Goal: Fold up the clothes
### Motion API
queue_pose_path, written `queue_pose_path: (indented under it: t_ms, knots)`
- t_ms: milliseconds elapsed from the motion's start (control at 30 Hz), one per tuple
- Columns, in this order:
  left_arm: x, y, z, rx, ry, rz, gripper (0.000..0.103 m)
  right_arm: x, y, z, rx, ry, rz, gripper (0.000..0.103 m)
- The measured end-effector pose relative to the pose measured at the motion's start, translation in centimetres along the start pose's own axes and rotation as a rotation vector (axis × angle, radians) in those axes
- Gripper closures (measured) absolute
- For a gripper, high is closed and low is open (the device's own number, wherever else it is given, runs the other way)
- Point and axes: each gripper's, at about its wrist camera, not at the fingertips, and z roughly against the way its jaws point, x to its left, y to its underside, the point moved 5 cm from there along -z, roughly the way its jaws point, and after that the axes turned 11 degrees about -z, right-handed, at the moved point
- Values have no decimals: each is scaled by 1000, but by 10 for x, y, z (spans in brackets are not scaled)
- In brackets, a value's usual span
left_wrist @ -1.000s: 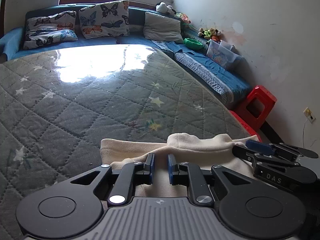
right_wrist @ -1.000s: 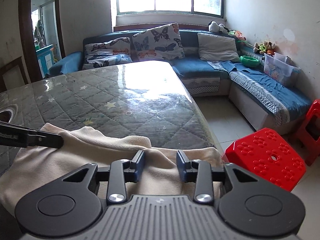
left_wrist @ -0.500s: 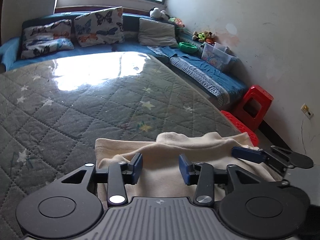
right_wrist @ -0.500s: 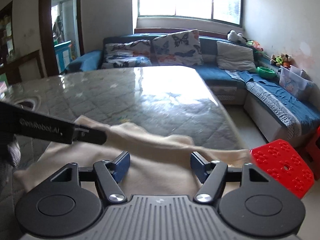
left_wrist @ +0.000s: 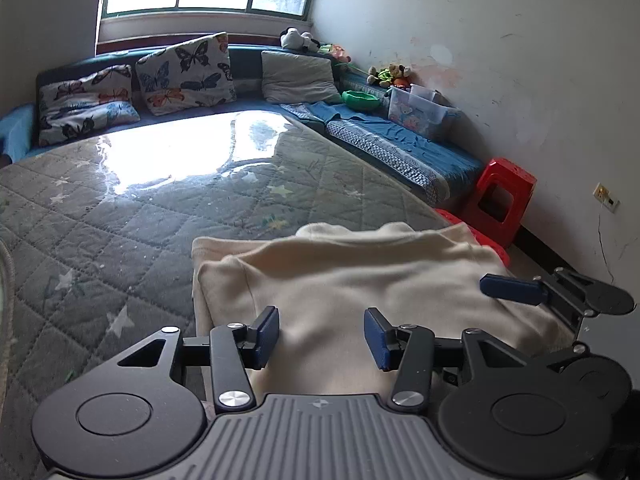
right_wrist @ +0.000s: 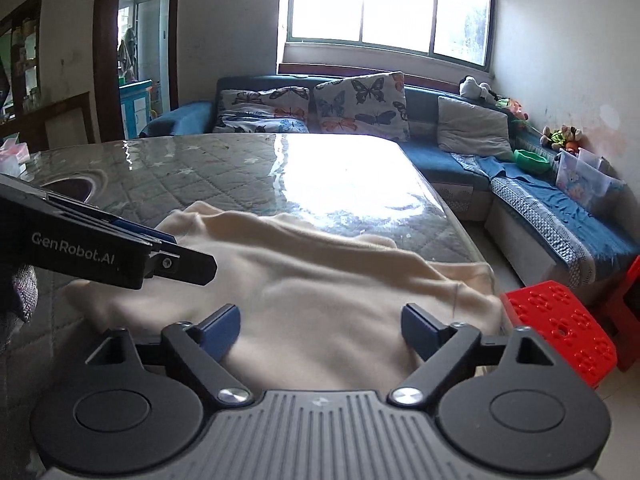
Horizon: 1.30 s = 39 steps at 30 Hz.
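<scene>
A cream garment lies folded over on the near right corner of the quilted grey table; it also shows in the right wrist view. My left gripper hangs open just above its near edge, holding nothing. My right gripper is wide open above the same cloth, holding nothing. Its blue pad shows at the right of the left wrist view. The left gripper's side shows at the left of the right wrist view.
A blue corner sofa with butterfly cushions runs behind and to the right of the table. Red plastic stools stand just off the table's right corner. A toy bin sits on the sofa. A doorway is at far left.
Both grippers opened and let go of the cream garment, which now lies flatter on the table. Both pulled back and up slightly.
</scene>
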Motion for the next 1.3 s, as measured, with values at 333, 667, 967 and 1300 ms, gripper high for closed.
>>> queue_pose_path:
  t_ms: [333,667,967,1300]
  knots:
    - [-14,22,15,-38,-40,-72,45,-11,22,20,-16,35,-37,3]
    - [-8,30,25,-52,-74,-57,36,-18,22,40,-71,74,-29,0]
    - [1,35,25,-40,-93,-43,34,-45,22,27,-73,201,-87,0]
    - [11,37,30,-41,-101,-15,33,-73,29,43,-102,238,-158,0]
